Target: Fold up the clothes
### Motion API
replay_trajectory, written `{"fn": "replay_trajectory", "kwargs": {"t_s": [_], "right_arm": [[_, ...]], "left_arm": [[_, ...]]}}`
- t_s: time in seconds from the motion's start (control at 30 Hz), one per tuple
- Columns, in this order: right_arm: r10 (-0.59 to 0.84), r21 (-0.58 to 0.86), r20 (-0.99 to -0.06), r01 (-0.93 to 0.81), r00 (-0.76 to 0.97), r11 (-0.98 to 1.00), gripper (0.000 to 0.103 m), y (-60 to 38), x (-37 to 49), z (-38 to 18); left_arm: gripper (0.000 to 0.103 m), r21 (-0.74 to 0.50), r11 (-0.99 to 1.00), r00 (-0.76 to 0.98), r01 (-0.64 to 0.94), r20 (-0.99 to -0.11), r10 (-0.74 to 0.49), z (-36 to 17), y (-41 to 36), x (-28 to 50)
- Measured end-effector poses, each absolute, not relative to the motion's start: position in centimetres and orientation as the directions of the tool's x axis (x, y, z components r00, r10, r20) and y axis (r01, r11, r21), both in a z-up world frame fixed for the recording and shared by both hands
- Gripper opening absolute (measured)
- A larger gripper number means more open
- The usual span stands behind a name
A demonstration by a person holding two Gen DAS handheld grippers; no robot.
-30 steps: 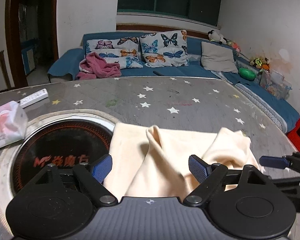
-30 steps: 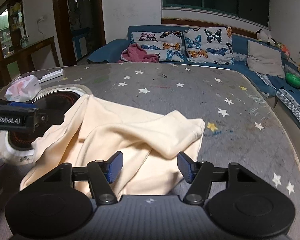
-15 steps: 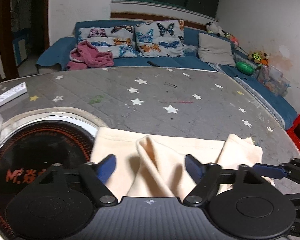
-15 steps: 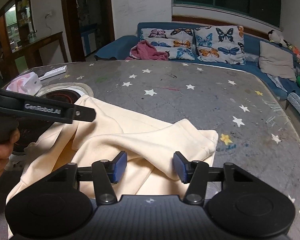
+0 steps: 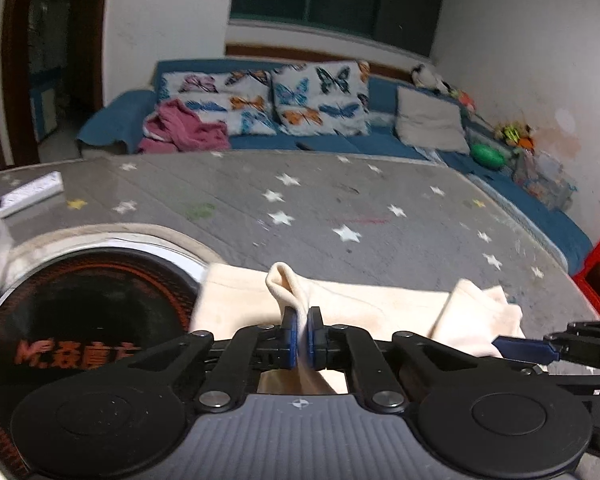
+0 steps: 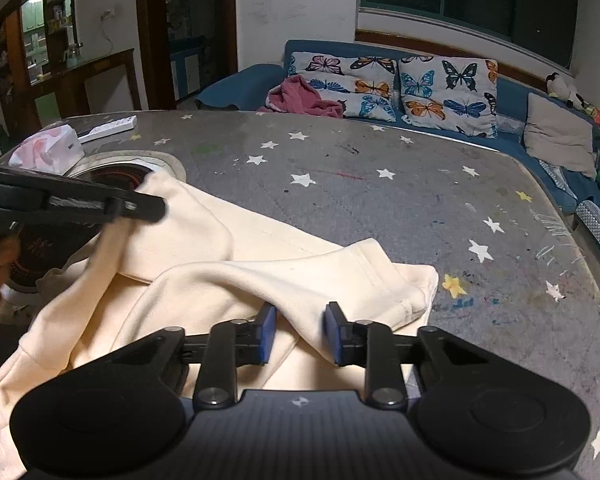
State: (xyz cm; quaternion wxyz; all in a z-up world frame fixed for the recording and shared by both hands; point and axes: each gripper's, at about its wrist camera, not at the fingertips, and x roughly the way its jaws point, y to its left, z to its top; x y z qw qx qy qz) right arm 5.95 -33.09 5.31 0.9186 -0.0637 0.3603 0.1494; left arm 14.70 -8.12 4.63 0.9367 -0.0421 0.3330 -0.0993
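Cream garment: lying rumpled across the star-print table cover, one edge overlapping the round black cooktop set into the surface. Left gripper: having swung from wide open a second ago to fully closed, now pinching a raised ridge of cloth, a small peak standing above the blue pads. Right gripper: narrowing from roughly half open, jaws closing at this moment around a fold near the hemmed corner, pads already bearing on the bunched fabric from both sides. Both tools having dipped slightly toward the cloth meanwhile. Judging by this: grasping stage nearly finished, both holds along the near edge, lifting and carrying over toward the far edge probably coming next. No fold laid yet; cloth slipping from the thin left pinch remaining a risk.
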Motion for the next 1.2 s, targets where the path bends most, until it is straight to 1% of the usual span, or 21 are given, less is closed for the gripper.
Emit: {"fn": "replay_trajectory", "kwargs": {"t_s": [0.03,0.07,0.13,0.2,0.37,0.47,0.7,0.9,0.93,1.0,1.03,1.1,1.17,1.2], "right_arm": [[0.226,-0.01,-0.677,-0.316,0.7,0.949,0.018,-33.2,5.8,5.4],[0.224,-0.011,-0.674,-0.313,0.704,0.95,0.014,-33.3,5.7,5.5],[0.221,-0.009,-0.666,-0.304,0.713,0.953,0.013,-33.4,5.5,5.6],[0.219,-0.004,-0.657,-0.294,0.722,0.956,0.009,-33.6,5.2,5.8],[0.208,0.008,-0.627,-0.26,0.751,0.966,0.007,-34.2,4.2,6.6],[0.199,0.018,-0.605,-0.237,0.771,0.971,0.006,-34.8,3.2,7.2],[0.152,0.043,-0.566,-0.156,0.81,0.987,0.006,-36.9,0.3,8.0],[0.08,0.067,-0.557,-0.051,0.826,0.996,0.006,-40.3,-3.2,7.9],[0.065,0.069,-0.563,-0.032,0.824,0.997,0.006,-40.8,-3.8,7.7],[0.031,0.071,-0.586,0.013,0.81,0.997,0.006,-42.2,-5.0,7.1],[0.012,0.068,-0.603,0.036,0.798,0.997,0.007,-42.9,-5.6,6.7],[-0.031,0.056,-0.641,0.086,0.767,0.995,0.01,-44.4,-6.7,5.7],[-0.074,0.033,-0.659,0.127,0.749,0.991,0.011,-45.6,-7.7,5.1],[-0.103,0.019,-0.661,0.153,0.744,0.988,0.015,-46.2,-8.2,5.0]], "left_arm": [[0.006,-0.15,0.978,0.767,0.143,-0.607,-0.205,5.0,-7.5,14.3],[0.005,-0.155,0.98,0.776,0.128,-0.599,-0.196,5.3,-7.0,13.8],[0.005,-0.166,0.981,0.793,0.098,-0.583,-0.178,6.0,-5.8,13.0],[0.005,-0.181,0.982,0.812,0.062,-0.562,-0.154,6.7,-4.4,11.7],[0.005,-0.217,0.975,0.852,-0.042,-0.518,-0.078,8.3,0.0,7.9],[0.005,-0.23,0.968,0.86,-0.102,-0.509,-0.03,8.6,2.6,5.1],[0.005,-0.243,0.943,0.835,-0.227,-0.547,0.06,7.0,7.1,-1.1],[0.006,-0.248,0.926,0.792,-0.284,-0.605,0.081,4.8,9.2,-4.3],[0.006,-0.249,0.924,0.784,-0.29,-0.615,0.08,4.6,9.5,-4.4],[0.011,-0.25,0.925,0.774,-0.285,-0.63,0.069,4.2,9.8,-5.0],[0.011,-0.248,0.927,0.769,-0.283,-0.636,0.064,4.1,9.9,-5.2],[0.012,-0.237,0.934,0.769,-0.268,-0.636,0.059,4.1,9.7,-5.6],[0.013,-0.231,0.94,0.776,-0.25,-0.629,0.052,4.4,9.5,-6.2],[0.016,-0.225,0.942,0.778,-0.248,-0.626,0.056,4.5,9.4,-6.2]]}}
